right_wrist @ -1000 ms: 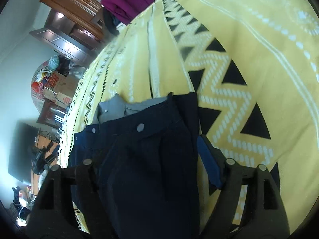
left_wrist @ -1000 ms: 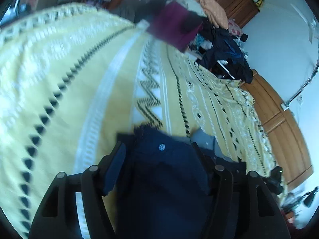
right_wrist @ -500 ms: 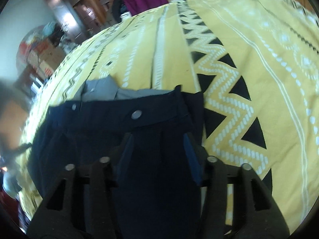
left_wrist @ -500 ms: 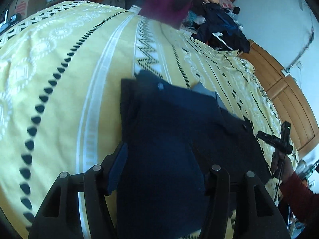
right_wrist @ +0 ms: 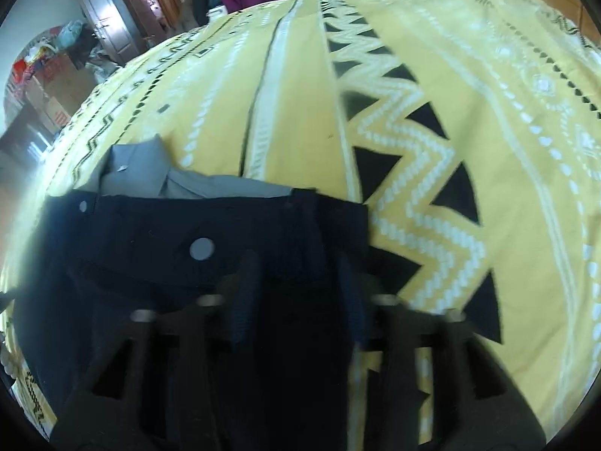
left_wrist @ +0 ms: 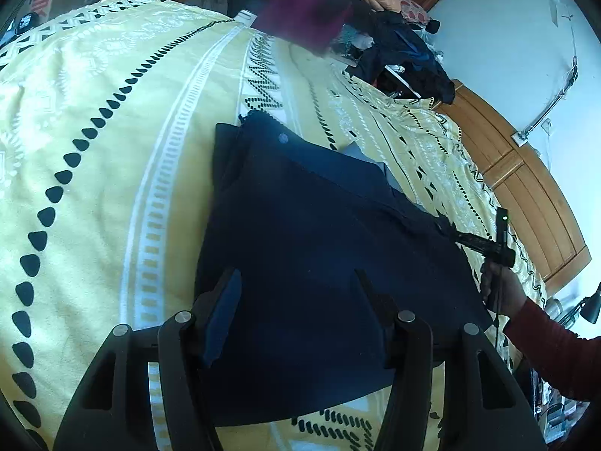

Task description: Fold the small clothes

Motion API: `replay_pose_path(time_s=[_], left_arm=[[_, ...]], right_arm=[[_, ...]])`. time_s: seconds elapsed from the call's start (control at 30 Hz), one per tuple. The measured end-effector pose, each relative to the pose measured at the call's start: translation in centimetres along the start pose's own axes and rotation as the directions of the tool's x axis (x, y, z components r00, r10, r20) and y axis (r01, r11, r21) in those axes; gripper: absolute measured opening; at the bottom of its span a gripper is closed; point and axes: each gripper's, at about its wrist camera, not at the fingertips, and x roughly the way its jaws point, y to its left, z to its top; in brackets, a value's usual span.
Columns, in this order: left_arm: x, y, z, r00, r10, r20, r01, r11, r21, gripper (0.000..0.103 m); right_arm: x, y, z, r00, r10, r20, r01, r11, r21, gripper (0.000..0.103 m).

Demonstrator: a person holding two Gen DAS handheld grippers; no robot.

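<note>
The left hand-held gripper (left_wrist: 295, 293) hangs nearest the lens, its fingers spread apart over the dark navy shorts (left_wrist: 319, 233), gripping nothing. The right hand-held gripper (right_wrist: 296, 282) is blurred; its fingers also stand apart above the same cloth. The shorts lie flat on the yellow patterned bedspread (left_wrist: 112, 143), close to the bed's near edge. They are folded over, with a waistband at the far side, two pale round buttons (right_wrist: 201, 248) and a grey lining (right_wrist: 150, 173) peeking out beyond the waistband. Farther off, at the bed's far edge, lies a heap of clothes (left_wrist: 398, 52), with a magenta garment (left_wrist: 308, 22) beside it.
</note>
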Motion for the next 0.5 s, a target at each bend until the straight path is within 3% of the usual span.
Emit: replay_pose_path(time_s=[0.07,0.23,0.27,0.43,0.5], left_arm=[[0.2,-0.3,0.1,1.0,-0.002,-0.003,0.002,1.0,0.004,0.061],[0.5,-1.1,0.2,1.0,-0.003,-0.019,0.003,0.999,0.032,0.061],[0.4,-1.3,0.2,1.0,0.005,-0.018,-0.004,0.999,0.045,0.061],[0.1,-2.8,0.7,0.999,-0.033,0.016,0.032,0.997,0.071,0.061],[0.6,-2.8,0.6,0.999,-0.032,-0.001,0.032,0.997,0.073,0.061]], right_arm=[[-0.9,-0.4,-0.2,1.0,0.024,0.012,-0.024,0.999,0.023,0.008],[-0.3,-0.7,-0.6,0.999,0.005,-0.036,-0.007,0.998,-0.056,0.01],[-0.3,-0.3,-0.4,1.0,-0.003,-0.03,0.001,0.998,-0.063,0.014],[-4.4,0.6,0.0,0.996,-0.038,0.08,0.041,0.999,-0.032,0.017],[-6.0,1.2,-1.2,0.995,0.007,0.104,-0.005,1.0,-0.019,0.018]])
